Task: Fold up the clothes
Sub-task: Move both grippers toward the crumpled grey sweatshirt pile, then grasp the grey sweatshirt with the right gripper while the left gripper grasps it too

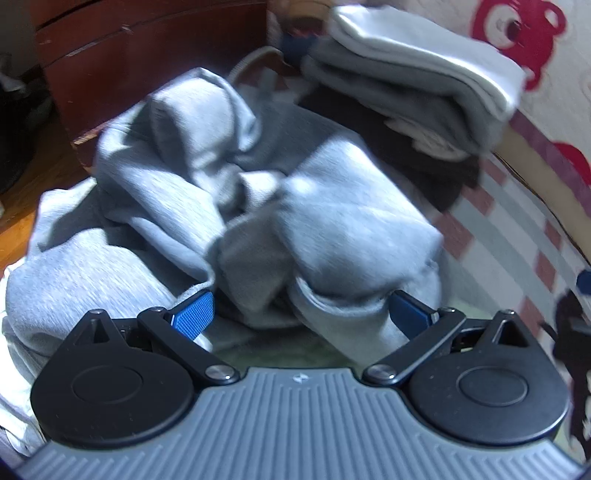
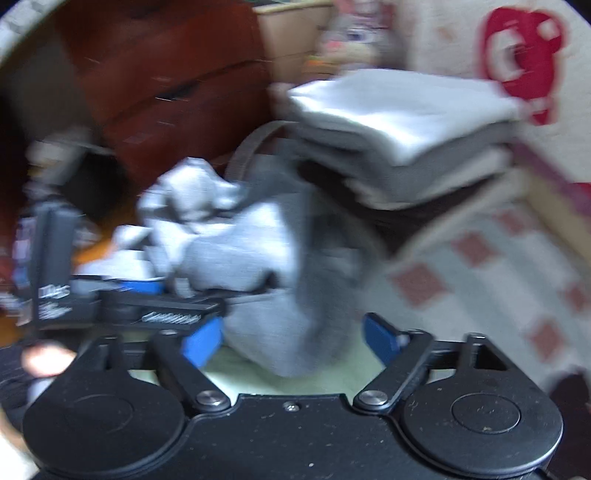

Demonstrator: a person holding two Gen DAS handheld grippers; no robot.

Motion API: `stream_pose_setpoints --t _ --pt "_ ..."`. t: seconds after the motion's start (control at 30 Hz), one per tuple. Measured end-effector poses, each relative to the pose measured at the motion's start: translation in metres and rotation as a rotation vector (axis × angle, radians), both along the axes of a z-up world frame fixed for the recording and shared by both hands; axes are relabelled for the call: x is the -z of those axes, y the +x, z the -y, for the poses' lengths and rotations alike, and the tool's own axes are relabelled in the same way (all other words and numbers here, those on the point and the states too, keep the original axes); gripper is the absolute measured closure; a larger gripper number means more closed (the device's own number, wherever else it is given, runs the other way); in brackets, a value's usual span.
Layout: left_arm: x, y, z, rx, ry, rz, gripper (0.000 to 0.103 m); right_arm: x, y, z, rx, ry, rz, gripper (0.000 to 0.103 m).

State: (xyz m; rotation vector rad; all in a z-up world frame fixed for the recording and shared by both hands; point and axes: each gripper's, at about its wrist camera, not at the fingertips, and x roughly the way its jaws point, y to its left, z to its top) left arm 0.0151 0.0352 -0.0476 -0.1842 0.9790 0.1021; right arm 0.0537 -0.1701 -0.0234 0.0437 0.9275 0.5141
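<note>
left gripper (image 1: 301, 312) spread over grey garment (image 1: 229, 206) | right gripper (image 2: 293, 341) spread; only its view shows left gripper

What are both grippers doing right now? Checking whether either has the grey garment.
Left gripper: open, grey garment bunched between its fingers, not clamped.
Right gripper: open wide, garment between its fingers, not gripped.

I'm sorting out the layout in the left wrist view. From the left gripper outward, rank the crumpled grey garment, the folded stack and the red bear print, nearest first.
From the left gripper:
1. Crumpled grey garment, directly ahead, between the open fingers.
2. Folded stack, beyond it, upper right.
3. Red bear print, farthest, on the fabric behind the stack, top right.
</note>
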Motion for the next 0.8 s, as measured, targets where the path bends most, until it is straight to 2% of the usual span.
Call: stream_pose_setpoints --t 0.07,0.13,0.17,0.27,0.3,0.4,0.5,0.67,0.73,0.8 --pt "0.004 0.002 -0.004 -0.005 -0.003 -0.009 0.001 0.019 0.013 0.007 0.083 0.039 -0.105 0.012" --pt "0.007 0.003 -0.006 -0.006 -0.014 -0.009 0.001 0.030 0.019 0.010 0.098 0.141 -0.169 0.012" --pt "0.008 0.003 -0.006 -0.005 -0.012 -0.011 0.002 0.032 0.021 0.008 0.091 0.154 -0.168 0.012" --pt "0.008 0.004 -0.005 -0.001 -0.004 -0.008 0.002 0.032 0.025 -0.009 0.047 0.102 -0.107 0.012" --pt "0.007 0.003 -0.007 0.002 -0.008 -0.007 0.006 0.030 0.026 -0.013 0.031 0.107 -0.100 0.013" --pt "0.000 -0.001 -0.016 -0.001 -0.050 0.006 0.040 0.025 0.032 -0.019 0.011 0.130 -0.079 0.013" --pt "-0.017 -0.011 -0.039 -0.041 -0.153 0.077 0.043 0.021 0.040 -0.023 0.005 0.157 -0.056 0.013" --pt "-0.033 -0.022 -0.071 -0.160 -0.086 0.121 0.039 0.021 0.061 -0.031 0.008 0.201 -0.088 0.012" --pt "-0.032 -0.025 -0.092 -0.224 -0.109 0.113 0.031 0.024 0.071 -0.035 -0.002 0.222 -0.140 0.012" --pt "-0.025 -0.025 -0.114 -0.274 -0.171 0.099 0.027 0.030 0.079 -0.039 -0.014 0.244 -0.197 0.012"
